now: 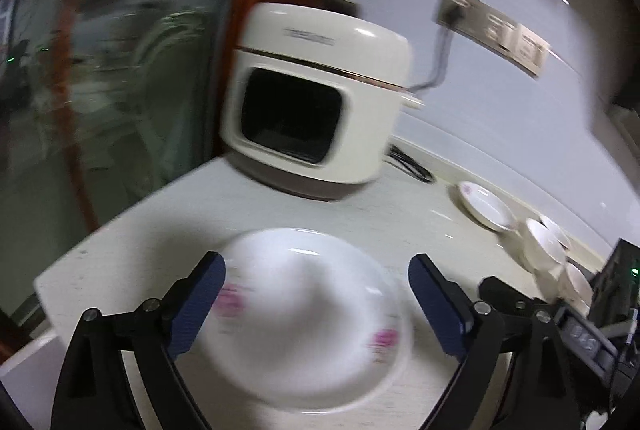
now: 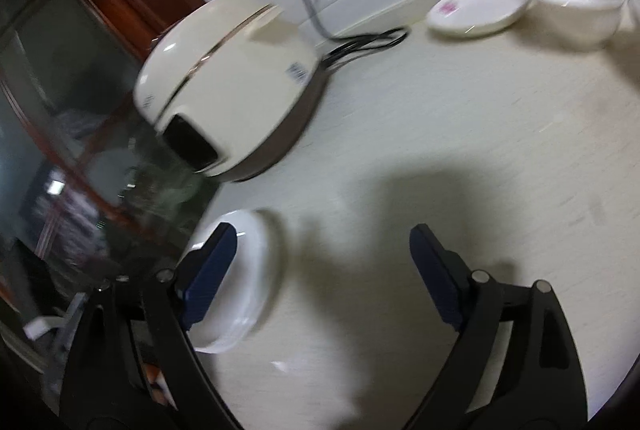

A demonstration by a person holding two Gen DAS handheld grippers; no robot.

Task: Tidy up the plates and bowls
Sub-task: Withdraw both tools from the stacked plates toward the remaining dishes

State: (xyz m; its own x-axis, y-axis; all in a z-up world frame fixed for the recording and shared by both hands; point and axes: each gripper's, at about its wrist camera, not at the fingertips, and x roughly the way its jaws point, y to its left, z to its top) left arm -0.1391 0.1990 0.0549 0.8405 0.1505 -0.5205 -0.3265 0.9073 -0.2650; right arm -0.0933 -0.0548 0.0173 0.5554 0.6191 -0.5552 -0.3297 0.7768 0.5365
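Note:
A white plate [image 1: 304, 318] with pink flower prints lies on the pale counter [image 1: 400, 214], close under my left gripper [image 1: 316, 294]. The left gripper is open, its blue pads [image 1: 202, 294] standing wide on either side of the plate without pressing it. In the right wrist view the same plate [image 2: 248, 282] lies at the lower left, partly behind the left finger of my right gripper [image 2: 324, 270]. That gripper is open, with only bare counter between its fingers. A smaller plate [image 2: 476, 10] and white bowls [image 2: 572, 2] sit far right by the wall.
A cream rice cooker [image 1: 320, 98] stands at the counter's back corner, its black cable [image 2: 360, 42] trailing across the counter to wall sockets [image 1: 496, 26]. The counter edge [image 1: 120, 214] drops off on the left, beside a glass door with a wooden frame.

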